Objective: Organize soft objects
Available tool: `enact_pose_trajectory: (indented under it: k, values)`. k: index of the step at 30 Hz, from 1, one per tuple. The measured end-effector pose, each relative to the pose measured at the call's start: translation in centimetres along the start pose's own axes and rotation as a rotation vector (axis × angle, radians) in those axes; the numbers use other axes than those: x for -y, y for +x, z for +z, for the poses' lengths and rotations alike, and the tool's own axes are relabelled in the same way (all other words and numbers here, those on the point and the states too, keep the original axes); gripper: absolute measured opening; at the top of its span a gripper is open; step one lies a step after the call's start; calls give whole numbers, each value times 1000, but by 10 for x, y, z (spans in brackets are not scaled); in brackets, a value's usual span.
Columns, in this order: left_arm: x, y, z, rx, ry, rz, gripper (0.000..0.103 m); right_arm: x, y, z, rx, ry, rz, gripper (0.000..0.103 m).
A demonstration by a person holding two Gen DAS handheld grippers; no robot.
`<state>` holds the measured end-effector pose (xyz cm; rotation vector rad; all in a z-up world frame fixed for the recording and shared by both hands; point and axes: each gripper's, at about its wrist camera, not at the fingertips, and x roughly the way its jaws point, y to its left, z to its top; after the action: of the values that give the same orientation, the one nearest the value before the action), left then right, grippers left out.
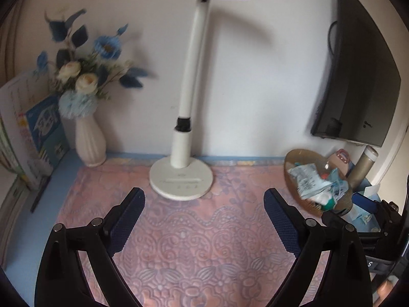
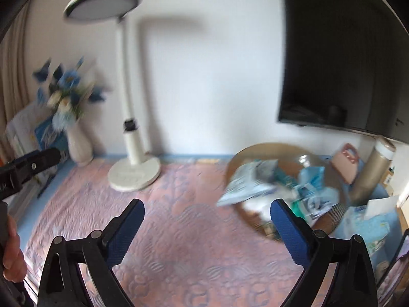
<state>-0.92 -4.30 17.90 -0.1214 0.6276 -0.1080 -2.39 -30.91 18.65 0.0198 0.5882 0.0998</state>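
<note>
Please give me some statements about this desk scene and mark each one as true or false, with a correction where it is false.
1. The left hand-held gripper is open and holds nothing. True.
2. The right hand-held gripper is shut on a blue packet. False: it is open and empty.
3. The desk lamp stands on the pink mat. True.
4. The round brown tray is empty. False: blue and white soft packets lie piled in it.
5. The vase of flowers lies on its side. False: it stands upright near the wall.
</note>
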Motion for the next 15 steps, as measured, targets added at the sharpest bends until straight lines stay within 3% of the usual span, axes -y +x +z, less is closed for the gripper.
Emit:
enact_pose_trajectory:
  k: [5,8,11,15]
  values:
    - [-18,38,-60,-51,-5,111,94,-67,30,-46,-75,-77,16,99]
    - [-14,57,-81,-54,30,169,94,-88,47,-74,-32,-118,30,99]
    - [-12,68,-94,-51,38,209,94,-92,69,-93,-72,-137,-1,99]
    - [-17,72,-96,-62,23,182,94,-75,84,-100,-120,-73,14,99]
